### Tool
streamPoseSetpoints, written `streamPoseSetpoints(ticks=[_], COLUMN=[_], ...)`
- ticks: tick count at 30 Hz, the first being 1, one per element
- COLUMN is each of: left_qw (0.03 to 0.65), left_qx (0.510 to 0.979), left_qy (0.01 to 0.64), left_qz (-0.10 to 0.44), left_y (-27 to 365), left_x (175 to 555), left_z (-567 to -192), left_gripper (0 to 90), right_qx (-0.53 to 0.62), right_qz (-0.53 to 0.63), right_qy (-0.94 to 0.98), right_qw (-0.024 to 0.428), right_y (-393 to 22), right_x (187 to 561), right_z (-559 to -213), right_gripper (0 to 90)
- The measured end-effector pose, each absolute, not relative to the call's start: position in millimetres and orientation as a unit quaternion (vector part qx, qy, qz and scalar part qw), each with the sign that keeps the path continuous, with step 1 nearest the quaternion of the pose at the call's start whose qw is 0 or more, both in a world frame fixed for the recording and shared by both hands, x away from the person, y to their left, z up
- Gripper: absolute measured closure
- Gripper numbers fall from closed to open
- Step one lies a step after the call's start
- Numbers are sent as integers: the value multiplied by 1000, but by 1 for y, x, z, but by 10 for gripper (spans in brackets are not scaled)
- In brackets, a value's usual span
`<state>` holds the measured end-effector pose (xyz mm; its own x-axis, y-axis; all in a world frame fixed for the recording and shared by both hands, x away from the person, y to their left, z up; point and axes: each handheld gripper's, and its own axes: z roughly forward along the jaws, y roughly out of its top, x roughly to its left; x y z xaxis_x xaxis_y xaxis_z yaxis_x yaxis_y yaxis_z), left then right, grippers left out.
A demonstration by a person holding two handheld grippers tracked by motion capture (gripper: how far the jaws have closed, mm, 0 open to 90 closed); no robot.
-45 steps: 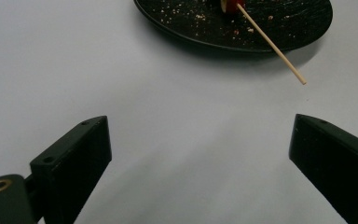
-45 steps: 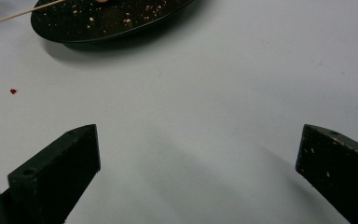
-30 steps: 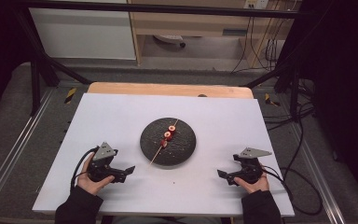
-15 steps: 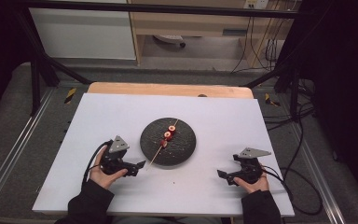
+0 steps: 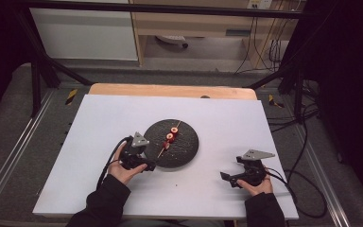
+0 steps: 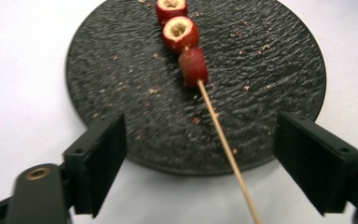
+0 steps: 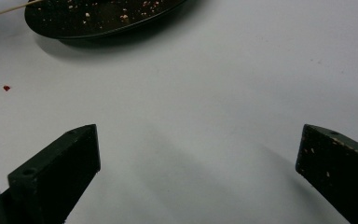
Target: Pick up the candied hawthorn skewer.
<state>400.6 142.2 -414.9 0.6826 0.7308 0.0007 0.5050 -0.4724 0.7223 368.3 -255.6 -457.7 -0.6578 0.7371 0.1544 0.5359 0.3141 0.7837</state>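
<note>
A round black plate (image 5: 186, 142) lies mid-table with a wooden skewer (image 5: 163, 150) across it, threaded with three red fruit pieces (image 5: 170, 136). My left gripper (image 5: 147, 165) is at the plate's near left edge. In the left gripper view the plate (image 6: 270, 70) fills the upper part. The skewer's bare stick (image 6: 223, 140) runs down between the jaws of the left gripper (image 6: 205, 163), and neither pad touches it. Those jaws have just been closing a little and still stand wide: open. The fruit pieces (image 6: 181, 31) sit beyond the jaws. My right gripper (image 5: 230, 178) rests open on the table, right of the plate.
The white table top (image 5: 99, 123) has bare room on both sides of the plate. In the right gripper view the open right gripper (image 7: 200, 172) faces the plate's rim (image 7: 98, 21), the skewer's end (image 7: 14, 7) and a small red crumb (image 7: 6, 87) on the table.
My left gripper has moved right across the table up to the plate's near left edge. The right gripper has stayed where it was.
</note>
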Motion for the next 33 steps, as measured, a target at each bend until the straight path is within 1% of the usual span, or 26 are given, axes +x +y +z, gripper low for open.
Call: streamPoseSetpoints(ticks=[4,5,6,8,9,10,12,13,14,15,17,18,19,21,26,27,31,33], left_qw=[349,346,343,337,333,326,321,319,316,313,312,312,309,301,298,295,290,288], left_qx=[847,847,848,851,852,853,854,855,855,855,857,857,857,860,858,858,857,855], left_qy=[370,370,371,372,373,376,377,379,382,384,385,386,387,387,395,396,401,405], left_qz=[157,160,160,158,156,157,156,154,153,151,142,139,139,142,140,143,143,145], left_y=[133,131,130,127,126,123,121,120,119,118,115,114,113,111,107,106,105,104], left_x=[407,408,410,412,413,415,416,417,418,418,419,420,420,420,420,420,420,420], left_z=[-417,-418,-419,-420,-420,-421,-421,-422,-422,-423,-424,-424,-424,-425,-425,-425,-426,-427], left_gripper=[256,297,297,358,358,404,459,459,508,538,586,586,636,644,750,750,805,812], right_qx=[397,396,396,396,396,397,397,396,398,396,397,397,397,397,396,396,396,397], right_qz=[430,430,430,431,431,431,431,431,431,432,431,431,431,432,432,432,432,432], right_qy=[802,803,803,802,802,802,802,803,802,802,802,802,802,802,802,802,802,802], right_qw=[117,118,118,117,117,116,116,116,115,116,115,115,115,114,114,114,112,111], right_y=[-256,-256,-256,-256,-256,-255,-255,-255,-255,-256,-255,-255,-255,-255,-255,-255,-255,-255], right_x=[369,369,369,369,369,369,369,369,369,369,369,369,369,369,369,369,369,369], right_z=[-458,-458,-458,-458,-458,-458,-458,-458,-458,-458,-458,-458,-458,-458,-458,-458,-457,-457], right_gripper=[6,6,6,7,7,7,7,7,7,8,7,7,8,8,8,8,8,8])
